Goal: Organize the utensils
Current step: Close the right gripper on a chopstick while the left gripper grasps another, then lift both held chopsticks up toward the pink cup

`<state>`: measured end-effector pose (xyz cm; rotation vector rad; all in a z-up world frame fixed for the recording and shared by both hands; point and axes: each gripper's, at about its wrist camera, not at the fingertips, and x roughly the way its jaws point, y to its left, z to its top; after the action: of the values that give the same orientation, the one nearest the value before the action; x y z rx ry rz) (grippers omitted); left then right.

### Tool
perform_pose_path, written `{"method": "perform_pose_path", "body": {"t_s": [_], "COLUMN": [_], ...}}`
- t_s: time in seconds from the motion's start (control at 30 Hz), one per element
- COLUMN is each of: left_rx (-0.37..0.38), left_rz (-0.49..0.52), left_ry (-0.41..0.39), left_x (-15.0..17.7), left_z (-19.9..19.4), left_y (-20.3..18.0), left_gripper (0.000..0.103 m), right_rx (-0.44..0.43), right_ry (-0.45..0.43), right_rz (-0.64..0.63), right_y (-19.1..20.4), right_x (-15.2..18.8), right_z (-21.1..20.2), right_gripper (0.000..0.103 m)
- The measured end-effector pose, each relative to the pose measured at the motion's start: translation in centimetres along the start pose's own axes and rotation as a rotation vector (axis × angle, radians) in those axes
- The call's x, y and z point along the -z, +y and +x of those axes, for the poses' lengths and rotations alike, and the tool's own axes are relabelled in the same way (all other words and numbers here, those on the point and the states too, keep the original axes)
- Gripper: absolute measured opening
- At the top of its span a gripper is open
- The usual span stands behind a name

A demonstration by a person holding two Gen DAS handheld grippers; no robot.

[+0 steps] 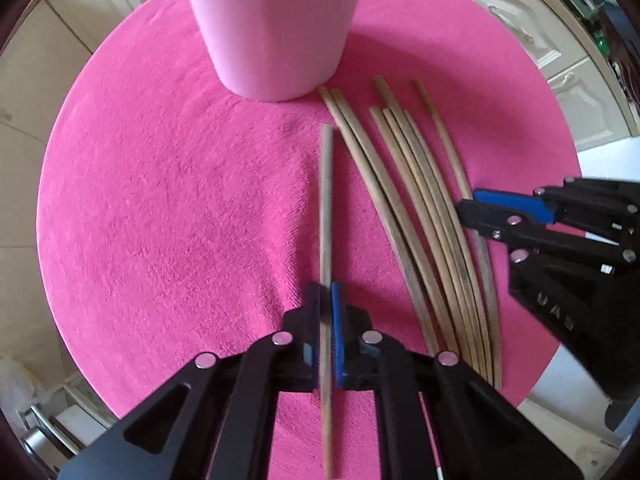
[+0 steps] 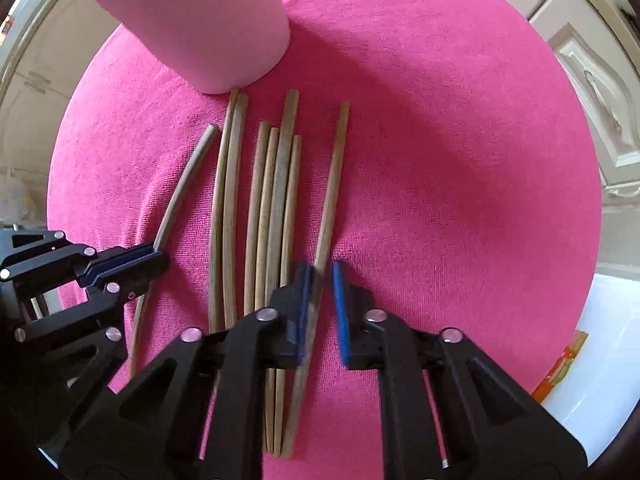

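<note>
While the left tongs (image 1: 326,293) pinch one chopstick (image 1: 326,200), the right tongs (image 2: 321,276) clamp another chopstick (image 2: 333,184).

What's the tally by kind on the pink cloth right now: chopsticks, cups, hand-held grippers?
Wooden chopsticks: 8 (one in each hand-held gripper, six loose on the cloth)
Pink cup: 1
Hand-held grippers: 2, left and right
Total: 11
</note>
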<state>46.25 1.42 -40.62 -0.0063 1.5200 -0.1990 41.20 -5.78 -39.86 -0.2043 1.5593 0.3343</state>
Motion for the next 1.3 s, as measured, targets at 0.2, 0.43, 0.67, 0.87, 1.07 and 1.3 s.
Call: {"method": "perform_pose_path", "body": {"t_s": [0.2, 0.43, 0.67, 0.87, 1.07, 1.3], "left_rx": [0.036, 0.113, 0.184, 0.243, 0.278, 0.281], "left_rz": [0.0, 0.04, 0.127, 0.174, 0.196, 0.169], "left_ry": [-0.035, -0.154, -0.327, -0.447, -0.593, -0.768], "left_x": [2.8, 6.1, 6.8, 7.0, 5.1, 1.4], "left_z": [-1.8, -5.3, -10.0, -12.9, -16.5, -21.0], "left_y": [2.9, 6.8, 8.8, 9.0, 8.3, 8.4], "left_gripper": [0.006, 0.005, 0.005, 0.005, 0.005, 0.005], "right_rx": [-0.084, -0.165, -0.207, -0.242, -0.231, -0.206], "right_ry": [-0.045, -0.169, -0.374, -0.522, -0.757, -0.94], "right_rz": [0.1, 0.198, 0.307, 0.396, 0.459, 0.394], "right_y": [-3.0, -4.8, -3.6, -3.5, -2.2, 0.9], "right_x": [1.5, 3.1, 5.1, 6.6, 7.8, 4.4], "right_z": [-1.3, -4.4, -8.8, -12.2, -17.2, -21.4], "right_gripper": [0.006, 0.006, 0.006, 0.006, 0.006, 0.006]}}
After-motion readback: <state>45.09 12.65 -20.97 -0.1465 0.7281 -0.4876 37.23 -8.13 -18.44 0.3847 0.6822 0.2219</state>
